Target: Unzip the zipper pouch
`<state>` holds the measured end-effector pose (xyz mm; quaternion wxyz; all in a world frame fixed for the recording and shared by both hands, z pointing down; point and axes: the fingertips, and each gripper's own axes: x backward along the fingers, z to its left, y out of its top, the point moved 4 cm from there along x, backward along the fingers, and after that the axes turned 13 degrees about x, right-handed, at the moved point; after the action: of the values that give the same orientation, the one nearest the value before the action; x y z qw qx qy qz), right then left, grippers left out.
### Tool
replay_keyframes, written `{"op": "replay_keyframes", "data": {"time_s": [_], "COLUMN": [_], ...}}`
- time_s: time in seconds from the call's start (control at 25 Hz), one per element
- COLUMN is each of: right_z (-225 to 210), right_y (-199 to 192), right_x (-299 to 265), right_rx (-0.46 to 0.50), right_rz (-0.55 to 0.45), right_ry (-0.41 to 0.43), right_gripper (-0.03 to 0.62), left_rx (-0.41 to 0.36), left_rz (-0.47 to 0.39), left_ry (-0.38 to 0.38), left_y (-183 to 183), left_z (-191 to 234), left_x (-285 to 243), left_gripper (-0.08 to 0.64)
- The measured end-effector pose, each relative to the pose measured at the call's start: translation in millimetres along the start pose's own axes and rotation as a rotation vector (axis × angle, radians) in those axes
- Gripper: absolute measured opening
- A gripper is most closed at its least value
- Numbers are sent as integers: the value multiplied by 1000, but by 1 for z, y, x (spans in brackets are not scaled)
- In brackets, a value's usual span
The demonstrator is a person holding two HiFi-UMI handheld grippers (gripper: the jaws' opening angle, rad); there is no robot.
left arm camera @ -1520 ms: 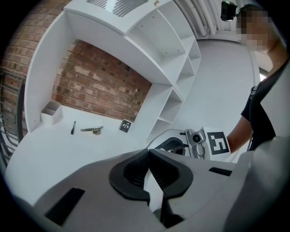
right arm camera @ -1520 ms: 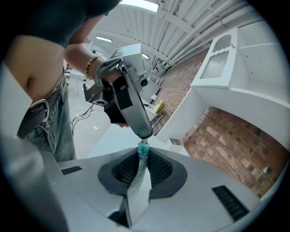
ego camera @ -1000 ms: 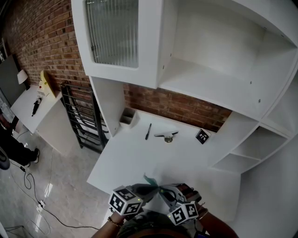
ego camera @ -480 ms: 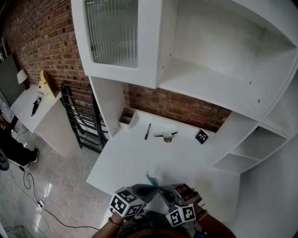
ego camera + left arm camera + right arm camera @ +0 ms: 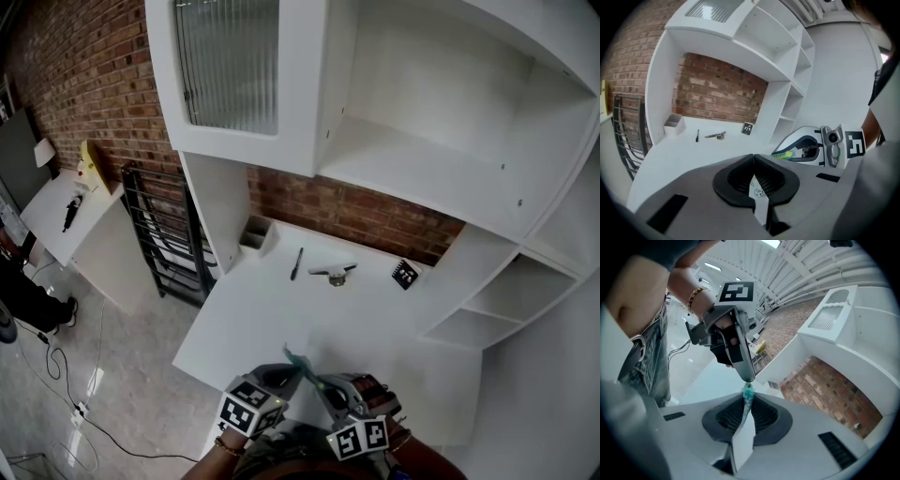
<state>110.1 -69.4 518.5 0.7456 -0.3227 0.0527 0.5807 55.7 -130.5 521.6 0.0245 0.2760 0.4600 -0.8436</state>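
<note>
Left gripper (image 5: pixel 753 158) is clamped shut on the white fabric of the zipper pouch (image 5: pixel 760 190). Right gripper (image 5: pixel 748 398) is pinched narrowly on the teal zipper end (image 5: pixel 748 391). Pouch is held aloft between the nearly touching tips, over the near edge of the surface (image 5: pixel 281 319); separation along the tip-to-tip line is judged necessary.

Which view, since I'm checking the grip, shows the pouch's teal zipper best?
The right gripper view: the teal zipper sits large, pinched in the right gripper. The left gripper view shows a small teal streak beside that gripper; the head view, a tiny speck.
</note>
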Motion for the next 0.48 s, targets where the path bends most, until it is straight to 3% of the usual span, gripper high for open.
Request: {"op": "replay_keyframes", "data": {"time_s": [0.48], "right_z": [-1], "right_y": [3], "right_x": [3], "right_rx": [-18], "right_rz": [-15], "right_ry": [-7], "right_gripper": [32], "left_rx": [-20], "left_rz": [-4], "left_ry": [6], "left_y": [1], "left_z": [0], "left_x": [2], "left_gripper": [3]}}
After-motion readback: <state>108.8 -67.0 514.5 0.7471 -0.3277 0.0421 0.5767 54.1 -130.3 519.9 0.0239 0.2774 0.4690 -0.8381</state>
